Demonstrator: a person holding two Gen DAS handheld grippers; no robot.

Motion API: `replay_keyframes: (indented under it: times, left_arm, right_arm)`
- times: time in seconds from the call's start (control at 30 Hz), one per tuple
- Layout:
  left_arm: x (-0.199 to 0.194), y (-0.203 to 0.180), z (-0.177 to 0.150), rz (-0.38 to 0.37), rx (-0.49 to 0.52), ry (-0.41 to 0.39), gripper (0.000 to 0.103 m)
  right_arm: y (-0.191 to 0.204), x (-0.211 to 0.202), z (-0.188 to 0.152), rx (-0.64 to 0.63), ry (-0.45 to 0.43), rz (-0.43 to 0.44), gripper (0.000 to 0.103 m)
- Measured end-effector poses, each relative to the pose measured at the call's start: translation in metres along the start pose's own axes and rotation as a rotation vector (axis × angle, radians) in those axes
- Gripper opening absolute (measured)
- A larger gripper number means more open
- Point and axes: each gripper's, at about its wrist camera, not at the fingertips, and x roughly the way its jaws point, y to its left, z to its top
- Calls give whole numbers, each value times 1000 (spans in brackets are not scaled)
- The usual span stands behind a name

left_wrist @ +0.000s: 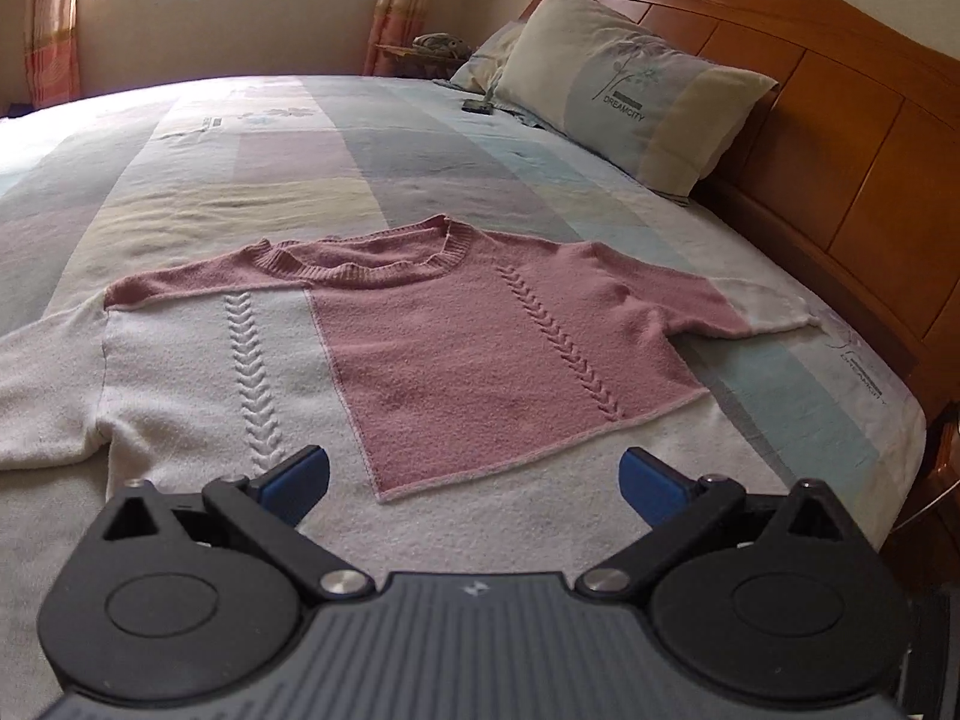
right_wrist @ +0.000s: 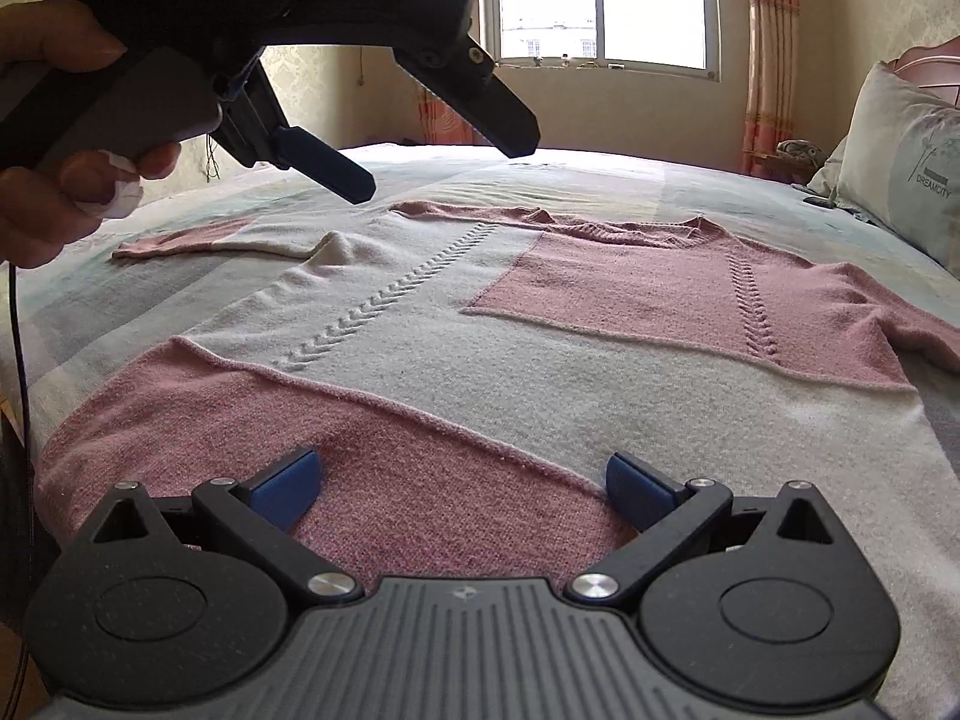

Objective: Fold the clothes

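I have the sweater (left_wrist: 468, 348) spread flat across the bed (left_wrist: 300, 168), filling the centre of both frames, neckline toward the far side and sleeves out to left and right, laid open so a fold can start cleanly. My left claw (left_wrist: 474, 474) hangs wide and empty over the near hem at lower centre. My right claw (right_wrist: 459, 483) is wide too, holding nothing, low over the pink hem panel at the bottom of its frame. I judge no fold is made yet; the pillow (left_wrist: 630, 84) sits well clear, upper right
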Motion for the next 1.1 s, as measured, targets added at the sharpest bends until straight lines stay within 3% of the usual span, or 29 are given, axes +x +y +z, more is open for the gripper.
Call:
replay_keyframes:
  times: [0.03, 0.1, 0.2, 0.3, 0.43, 0.5, 0.7, 0.8, 0.9, 1.0, 1.1]
  left_arm:
    - [6, 0, -6, 29, 54, -29, 102]
    - [26, 13, -19, 68, 29, -9, 102]
    - [50, 44, -41, 7, -128, 49, 102]
    - [51, 33, -27, 11, -6, 178, 102]
    - [46, 27, -29, -31, 30, 200, 102]
    - [44, 26, -32, -8, 34, 197, 102]
    - [39, 44, -26, -12, -81, 161, 102]
    - [42, 53, -27, -31, -155, 163, 102]
    - [40, 53, -27, -19, -150, 153, 102]
    - [45, 52, -27, -4, -139, 156, 102]
    - [48, 50, -28, 10, -114, 153, 102]
  right_arm:
    - [2, -1, -2, -11, -10, -8, 103]
    - [5, -3, -6, -23, -24, -21, 103]
    - [7, -3, -6, -22, -28, -30, 103]
    - [8, -2, -4, -19, -15, -43, 103]
    - [17, -2, 6, 21, 69, -113, 103]
    - [21, -8, 10, 27, 135, -133, 103]
    - [1, -32, 18, 88, 279, -115, 103]
    - [-32, -44, 32, 191, 238, -144, 103]
    - [-72, -51, 58, 248, 163, -209, 103]
    - [-113, -45, 93, 212, 70, -288, 103]
    - [-153, -14, 123, 141, 45, -352, 103]
